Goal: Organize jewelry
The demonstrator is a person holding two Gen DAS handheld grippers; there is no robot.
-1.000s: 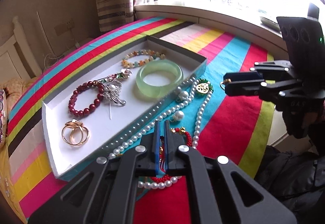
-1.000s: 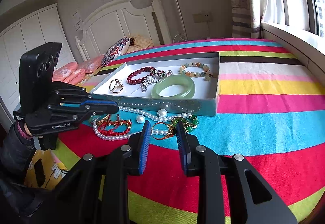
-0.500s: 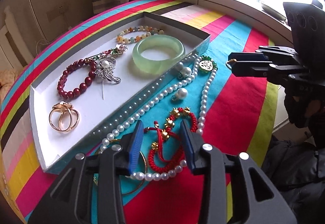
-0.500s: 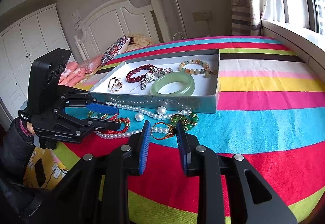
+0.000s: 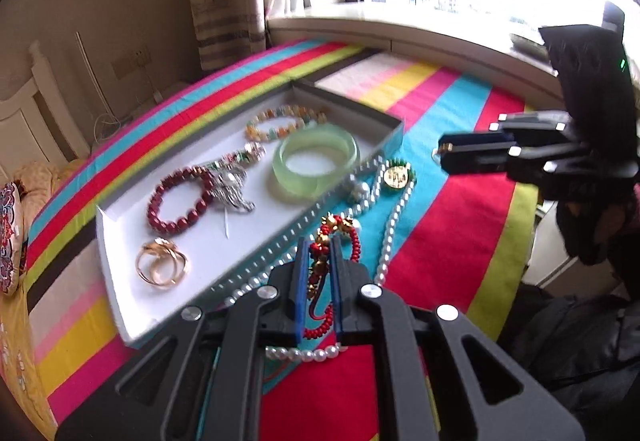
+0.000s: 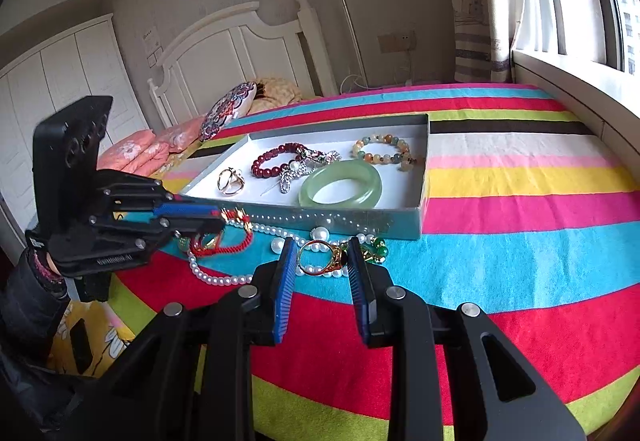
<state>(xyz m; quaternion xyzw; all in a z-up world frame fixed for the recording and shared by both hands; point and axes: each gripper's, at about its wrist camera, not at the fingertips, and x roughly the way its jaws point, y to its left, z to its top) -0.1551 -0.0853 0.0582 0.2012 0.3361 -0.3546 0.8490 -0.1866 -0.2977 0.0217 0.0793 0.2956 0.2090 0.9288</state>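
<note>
My left gripper (image 5: 319,269) is shut on a red bead bracelet with gold charms (image 5: 332,227), just in front of the white tray (image 5: 248,241). In the right wrist view the left gripper (image 6: 220,219) has one end of the red bracelet (image 6: 224,247) raised, and the rest trails on the cover. My right gripper (image 6: 322,273) is shut on a gold ring (image 6: 314,259) above the striped cover; it shows as the right gripper (image 5: 442,153) in the left wrist view. A pearl necklace (image 5: 394,225) and a green-gold pendant (image 5: 396,175) lie beside the tray.
The tray holds a green jade bangle (image 5: 316,165), a dark red bead bracelet (image 5: 180,201), a silver brooch (image 5: 234,185), gold rings (image 5: 160,267) and a pale bead bracelet (image 5: 284,123). Pillows (image 6: 228,113) and a white headboard (image 6: 240,53) stand behind; a window ledge (image 6: 568,81) runs along the right.
My left gripper opened over the red bracelet, then shut on it and drew back a little with it. The right gripper kept still with the ring.
</note>
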